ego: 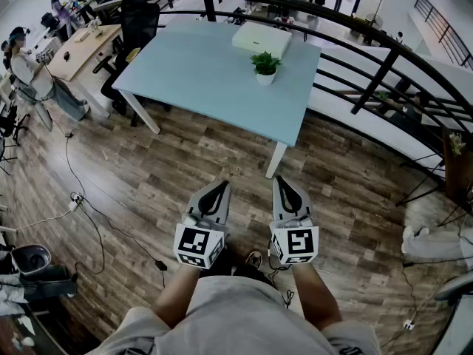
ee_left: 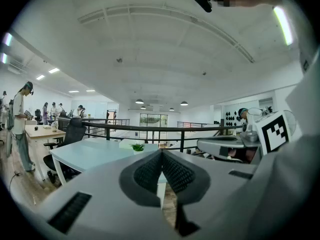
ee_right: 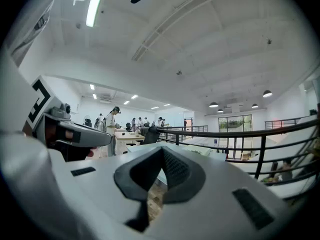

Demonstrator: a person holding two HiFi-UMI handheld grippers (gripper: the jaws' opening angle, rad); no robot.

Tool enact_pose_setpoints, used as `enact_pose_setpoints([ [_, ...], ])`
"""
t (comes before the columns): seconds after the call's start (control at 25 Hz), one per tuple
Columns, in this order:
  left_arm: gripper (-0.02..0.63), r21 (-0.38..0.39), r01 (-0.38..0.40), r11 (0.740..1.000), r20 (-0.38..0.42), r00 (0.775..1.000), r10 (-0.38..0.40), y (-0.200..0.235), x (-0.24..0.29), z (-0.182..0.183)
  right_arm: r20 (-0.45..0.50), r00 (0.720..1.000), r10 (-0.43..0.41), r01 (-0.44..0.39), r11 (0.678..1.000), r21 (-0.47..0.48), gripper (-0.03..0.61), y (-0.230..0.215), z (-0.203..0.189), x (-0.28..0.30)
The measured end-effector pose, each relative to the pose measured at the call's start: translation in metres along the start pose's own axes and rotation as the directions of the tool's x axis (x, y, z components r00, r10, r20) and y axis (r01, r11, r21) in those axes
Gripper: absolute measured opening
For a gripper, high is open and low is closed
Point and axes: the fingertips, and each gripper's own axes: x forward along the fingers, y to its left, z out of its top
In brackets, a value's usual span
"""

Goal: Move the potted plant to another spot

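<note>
**Item:** potted plant (ego: 265, 67). Small green plant in a white pot, upright, on the far part of the pale blue surface (ego: 199, 72), near its right edge. White box (ego: 261, 39) just behind it; can't tell if they touch.

**Tongs:** left tongs (ego: 219, 188) and right tongs (ego: 282, 183) are both closed w/ nothing in them. They sit side by side close to my body, over the wood floor (ego: 148, 191), well apart from the plant.

**Step:** approach, grip not yet begun. Next, I reckon: walk up to the surface, open one pair, close round the pot.

**Views:**
- Head view: only one showing the floor btwn me and the surface, plus the railing (ego: 355, 21) beyond.
- Left gripper view: plant (ee_left: 137, 147) just above the tongs' tip (ee_left: 161, 156), so roughly lined up.
- Right gripper view: pads (ee_right: 161, 154) meet; plant not made out there.
</note>
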Motion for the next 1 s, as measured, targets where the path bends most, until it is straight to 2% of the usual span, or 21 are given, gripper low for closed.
enact_pose_setpoints([
  [0.2,0.012,-0.013,0.003,1.000,-0.022,1.000,-0.003,0.026,-0.008,-0.007,-0.029,0.999,-0.027,0.027,1.000,-0.014,0.003,0.009,0.000,0.002],
  [0.36,0.012,-0.018,0.040,0.999,0.004,0.999,-0.040,0.044,-0.006,0.001,-0.043,0.997,-0.059,0.058,0.998,-0.027,0.003,0.018,0.001,0.009],
  [0.48,0.012,-0.045,0.091,0.995,0.007,0.996,-0.090,0.062,0.000,0.001,-0.042,0.995,-0.085,0.084,0.996,-0.039,0.004,0.031,0.006,0.018],
  [0.64,0.012,-0.072,0.190,0.979,0.011,0.982,-0.190,0.077,0.010,-0.004,-0.090,0.987,-0.135,0.127,0.988,-0.090,0.003,0.044,-0.002,0.014],
  [0.84,0.012,-0.076,0.282,0.956,0.000,0.959,-0.283,0.095,0.019,-0.012,-0.175,0.966,-0.192,0.180,0.980,-0.081,0.066,0.056,-0.029,0.014],
  [1.0,0.012,-0.084,0.307,0.948,-0.018,0.951,-0.310,0.114,0.026,-0.021,-0.213,0.953,-0.216,0.207,0.976,-0.064,0.106,0.063,-0.045,0.031],
])
